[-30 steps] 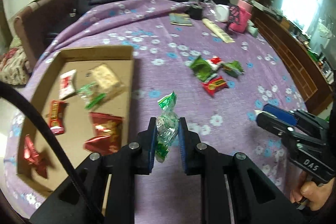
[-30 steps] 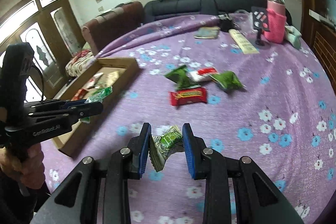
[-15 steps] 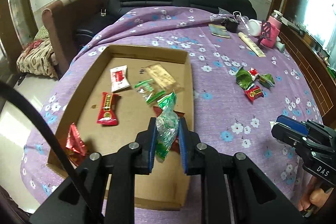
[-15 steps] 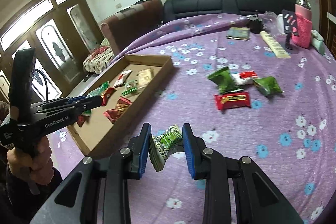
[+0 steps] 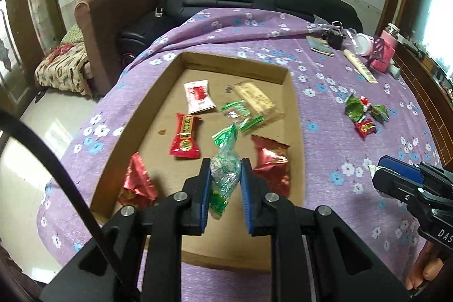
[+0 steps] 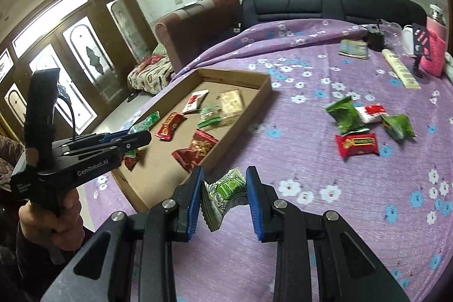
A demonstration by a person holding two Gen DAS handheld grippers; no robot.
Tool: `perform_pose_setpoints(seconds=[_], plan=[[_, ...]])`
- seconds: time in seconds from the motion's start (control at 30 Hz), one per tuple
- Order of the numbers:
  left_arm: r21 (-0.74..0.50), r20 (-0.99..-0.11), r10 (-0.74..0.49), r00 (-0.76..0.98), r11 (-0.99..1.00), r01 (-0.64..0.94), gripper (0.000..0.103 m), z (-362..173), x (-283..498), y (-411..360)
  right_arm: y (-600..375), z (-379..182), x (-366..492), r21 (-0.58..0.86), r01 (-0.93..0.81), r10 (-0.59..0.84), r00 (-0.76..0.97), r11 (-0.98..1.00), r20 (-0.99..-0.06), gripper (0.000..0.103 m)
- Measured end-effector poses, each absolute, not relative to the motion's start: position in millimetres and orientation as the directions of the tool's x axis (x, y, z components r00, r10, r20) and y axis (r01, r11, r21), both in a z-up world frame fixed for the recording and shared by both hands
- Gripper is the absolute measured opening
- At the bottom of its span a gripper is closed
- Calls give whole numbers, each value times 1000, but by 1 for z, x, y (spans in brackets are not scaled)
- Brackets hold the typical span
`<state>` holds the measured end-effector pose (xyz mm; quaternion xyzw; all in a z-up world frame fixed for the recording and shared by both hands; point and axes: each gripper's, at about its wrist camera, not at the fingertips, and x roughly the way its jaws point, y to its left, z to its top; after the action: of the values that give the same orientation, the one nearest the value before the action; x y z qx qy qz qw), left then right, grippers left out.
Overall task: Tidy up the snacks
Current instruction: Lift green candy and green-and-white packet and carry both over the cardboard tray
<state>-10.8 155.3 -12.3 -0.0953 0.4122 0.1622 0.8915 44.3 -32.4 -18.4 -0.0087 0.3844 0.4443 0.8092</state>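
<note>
My left gripper (image 5: 225,183) is shut on a green clear-wrapped candy (image 5: 223,174) and holds it above the near part of the cardboard tray (image 5: 235,64). The tray holds several snacks, among them a red bar (image 5: 185,135) and a red foil pack (image 5: 270,163). My right gripper (image 6: 223,197) is shut on a green-and-white snack packet (image 6: 223,190), above the purple cloth just right of the tray (image 6: 254,81). It also shows at the right edge of the left wrist view (image 5: 396,183). The left gripper shows in the right wrist view (image 6: 136,136).
Several loose snacks lie in a cluster on the purple flowered cloth (image 6: 365,129), also in the left wrist view (image 5: 363,113). A pink bottle (image 6: 433,47), a booklet (image 6: 354,48) and a long flat box (image 6: 400,70) stand at the far right. Sofas are behind the table.
My left gripper has carried the green candy leftward from over the cloth to over the tray. My right gripper has moved left toward the tray's right side, still holding its packet.
</note>
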Motion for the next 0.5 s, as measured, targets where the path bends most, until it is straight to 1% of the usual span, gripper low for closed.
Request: perform_pose_setpoints(seconds=[0.23,0.5], plan=[[-48,-781,222,584,911,-410,21,-21,-21,177,-8,-17,37,330,-751,728,279,572,-627,29],[-46,-788,226,572,906,-421,21,-26,-23,182,29,-15,23,323,-801,750,221,505,-624,29]])
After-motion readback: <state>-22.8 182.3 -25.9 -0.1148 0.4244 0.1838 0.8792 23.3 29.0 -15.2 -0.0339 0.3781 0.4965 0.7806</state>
